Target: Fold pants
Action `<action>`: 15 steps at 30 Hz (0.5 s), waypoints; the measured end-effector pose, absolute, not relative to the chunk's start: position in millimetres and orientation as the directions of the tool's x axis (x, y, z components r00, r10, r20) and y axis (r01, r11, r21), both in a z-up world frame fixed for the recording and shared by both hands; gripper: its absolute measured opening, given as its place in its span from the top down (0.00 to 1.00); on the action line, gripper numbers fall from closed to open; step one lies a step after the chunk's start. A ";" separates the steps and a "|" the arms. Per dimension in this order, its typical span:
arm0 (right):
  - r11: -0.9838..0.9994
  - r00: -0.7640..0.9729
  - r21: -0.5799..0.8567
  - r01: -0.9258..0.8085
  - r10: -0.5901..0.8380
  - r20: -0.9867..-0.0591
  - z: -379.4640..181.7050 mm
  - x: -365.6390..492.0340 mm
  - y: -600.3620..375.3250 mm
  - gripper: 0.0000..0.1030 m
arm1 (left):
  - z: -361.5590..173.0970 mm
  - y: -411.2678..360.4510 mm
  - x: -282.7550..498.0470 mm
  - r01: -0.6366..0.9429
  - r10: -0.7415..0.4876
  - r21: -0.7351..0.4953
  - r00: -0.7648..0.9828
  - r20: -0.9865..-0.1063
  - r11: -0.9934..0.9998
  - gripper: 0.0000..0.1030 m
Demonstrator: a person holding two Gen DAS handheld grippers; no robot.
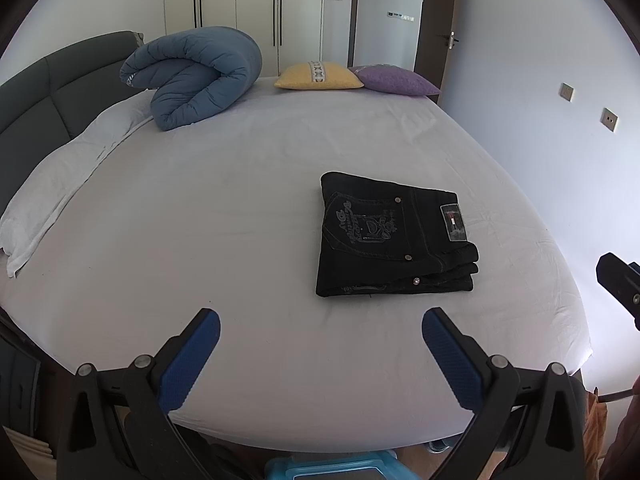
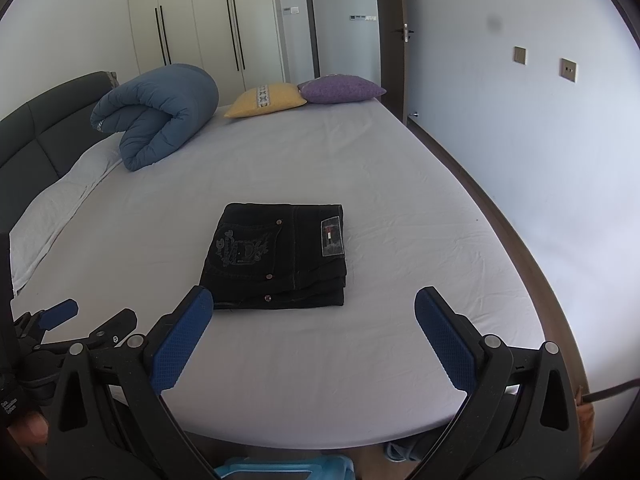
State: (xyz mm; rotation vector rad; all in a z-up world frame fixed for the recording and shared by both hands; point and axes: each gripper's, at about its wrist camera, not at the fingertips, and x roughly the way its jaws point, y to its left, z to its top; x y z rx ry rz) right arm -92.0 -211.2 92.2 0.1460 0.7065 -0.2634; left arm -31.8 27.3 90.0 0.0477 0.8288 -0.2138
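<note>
Black pants [image 1: 394, 236] lie folded into a compact rectangle on the white bed sheet [image 1: 240, 200], back pocket and label facing up. In the right wrist view the same pants [image 2: 280, 256] sit just beyond the fingertips. My left gripper [image 1: 320, 320] stands open near the bed's front edge, to the near left of the pants, holding nothing. Open as well, my right gripper [image 2: 314, 300] hovers close in front of the pants with nothing between its blue pads [image 2: 444, 344]. Part of the right gripper [image 1: 620, 284] shows at the left wrist view's right edge, and the left gripper [image 2: 92, 324] at the other view's lower left.
A rolled blue duvet [image 1: 196, 76] rests at the head of the bed by the grey headboard [image 1: 52, 96]. A yellow pillow [image 1: 318, 76] and a purple pillow [image 1: 394, 80] lie at the far edge. A white pillow [image 1: 60, 184] lies along the left. A wall [image 2: 540, 140] runs on the right.
</note>
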 end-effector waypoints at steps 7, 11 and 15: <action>0.957 0.728 0.043 0.285 -0.187 -0.659 90.3 -91.5 -207.5 0.00 | 89.3 27.5 -32.3 0.208 -0.172 -0.043 0.654 -0.737 0.977 0.00; 0.958 0.729 0.042 0.285 -0.188 -0.659 91.3 -91.4 -208.5 0.00 | 88.8 28.0 -32.8 0.208 -0.173 -0.044 0.653 -0.738 0.977 0.00; 0.958 0.727 0.042 0.284 -0.186 -0.661 88.7 -91.5 -206.6 0.00 | 87.9 27.3 -32.3 0.208 -0.172 -0.044 0.651 -0.739 0.977 0.00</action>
